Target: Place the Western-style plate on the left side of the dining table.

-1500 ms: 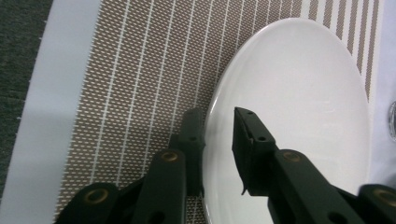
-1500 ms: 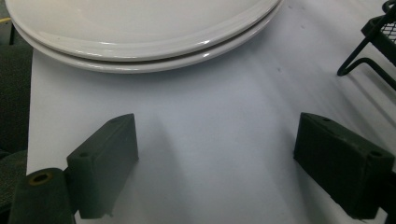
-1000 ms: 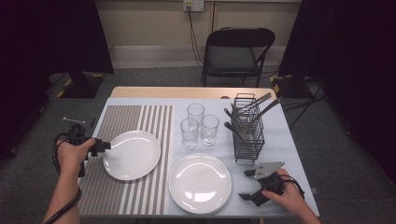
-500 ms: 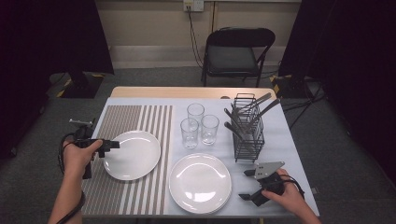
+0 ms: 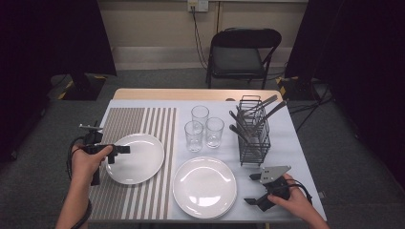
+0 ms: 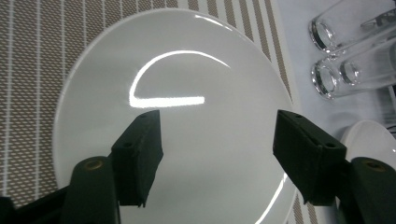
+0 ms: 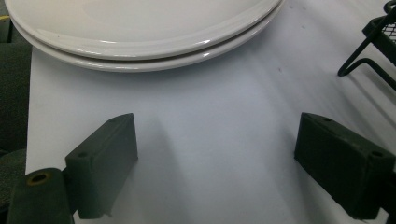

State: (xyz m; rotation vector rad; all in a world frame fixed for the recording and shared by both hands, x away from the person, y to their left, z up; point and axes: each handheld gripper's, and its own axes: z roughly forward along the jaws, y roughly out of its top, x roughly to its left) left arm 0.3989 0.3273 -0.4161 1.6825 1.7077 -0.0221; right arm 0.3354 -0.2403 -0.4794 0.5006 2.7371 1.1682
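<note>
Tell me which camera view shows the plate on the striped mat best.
The high view: the plate on the striped mat shows whole, the open left gripper over its left rim. The left gripper view shows most of it close up, jaws in front.

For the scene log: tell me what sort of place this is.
Probably a recording studio or lab set up as a dining table: black curtains surround it, a folding chair stands behind, and plates, glasses and a cutlery rack are laid out.

Black claws (image 6: 217, 158) w/ blocky matte pads, round brass-ringed screw holes; grey 3-cornered plate atop right claw (image 5: 260, 191); black cables.
</note>
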